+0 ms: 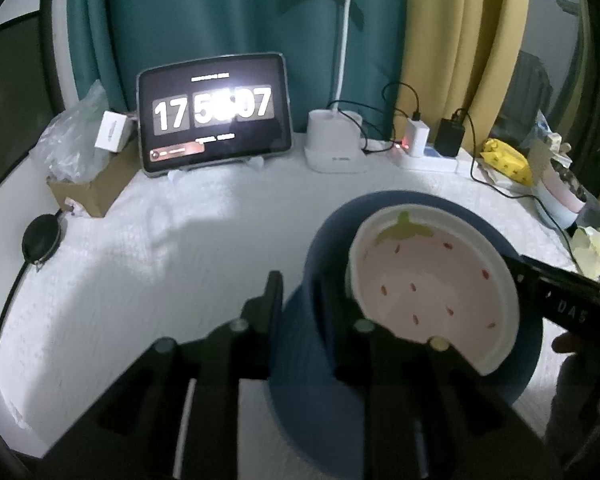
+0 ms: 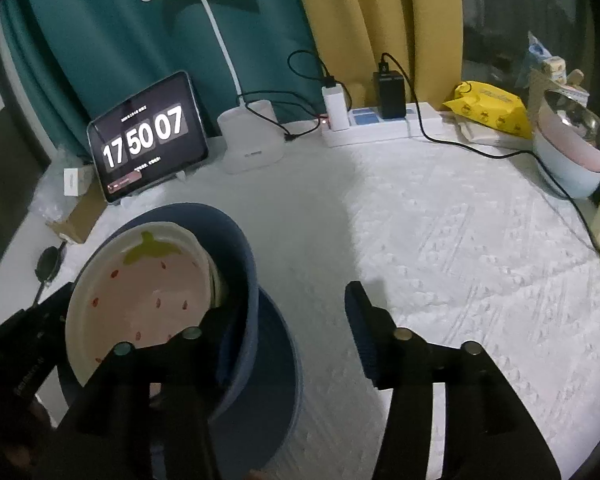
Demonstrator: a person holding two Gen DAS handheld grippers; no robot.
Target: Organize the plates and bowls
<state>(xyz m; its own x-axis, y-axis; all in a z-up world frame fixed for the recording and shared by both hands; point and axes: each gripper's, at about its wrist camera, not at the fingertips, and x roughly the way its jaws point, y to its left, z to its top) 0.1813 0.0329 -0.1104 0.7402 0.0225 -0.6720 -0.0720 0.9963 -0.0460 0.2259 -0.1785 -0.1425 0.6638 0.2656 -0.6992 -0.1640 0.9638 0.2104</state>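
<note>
Both grippers at a blue bowl holding a strawberry plate on the white counter.

The left gripper [image 1: 298,296] has its jaws narrowly set astride the blue bowl's [image 1: 324,240] near wall, one finger outside and one inside; whether the pads press the wall I cannot tell. The right gripper [image 2: 292,316] has its jaws apart, the left finger at the bowl's rim and the right finger [image 2: 364,332] over bare counter [image 2: 460,248], gripping nothing. The strawberry plate [image 1: 432,284] lies tilted inside the blue bowl, which sits on a second blue dish [image 2: 272,384] toward the near edge. Along the far edge stand a tablet clock [image 1: 214,114], a desk lamp [image 1: 336,144] and a power strip [image 2: 380,126].
</note>
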